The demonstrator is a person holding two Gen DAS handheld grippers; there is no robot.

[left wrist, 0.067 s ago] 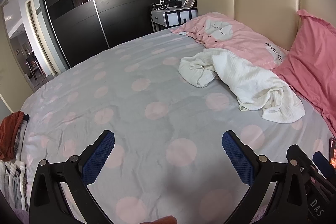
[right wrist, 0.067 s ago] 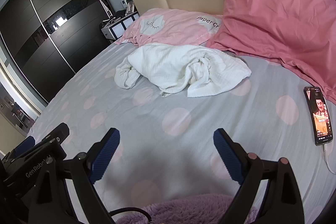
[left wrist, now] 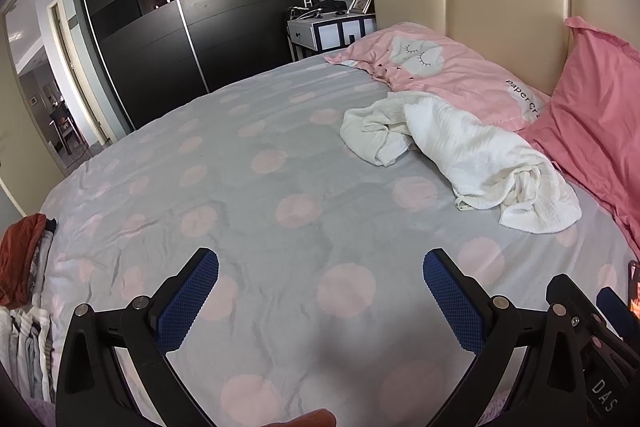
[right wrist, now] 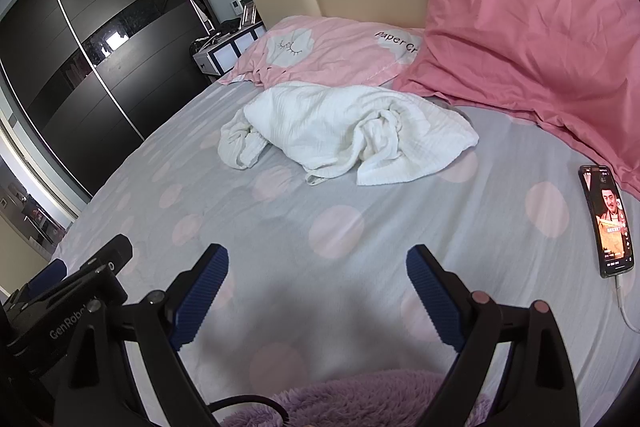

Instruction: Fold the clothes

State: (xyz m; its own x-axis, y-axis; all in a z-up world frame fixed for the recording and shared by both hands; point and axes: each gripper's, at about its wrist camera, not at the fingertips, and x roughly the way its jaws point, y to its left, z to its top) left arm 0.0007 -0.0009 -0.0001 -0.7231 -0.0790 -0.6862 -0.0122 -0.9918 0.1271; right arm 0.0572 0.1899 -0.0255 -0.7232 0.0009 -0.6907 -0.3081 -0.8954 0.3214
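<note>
Both your left gripper [left wrist: 320, 279] and right gripper [right wrist: 318, 267] are spread wide and hold nothing. The crumpled white garment [right wrist: 344, 131] lies at 12 o'clock near the pillows [right wrist: 520, 39]. If you pinch deep, you may catch the bedsheet [right wrist: 400, 211] too.

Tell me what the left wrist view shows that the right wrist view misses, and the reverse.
Only the left wrist view shows the stack of folded clothes at the bed's edge. Only the right shows the whole phone, lit, and the purple fluffy fabric. Both show the crumpled white garment by the pink pillows and open, empty tongs: left, right.
</note>
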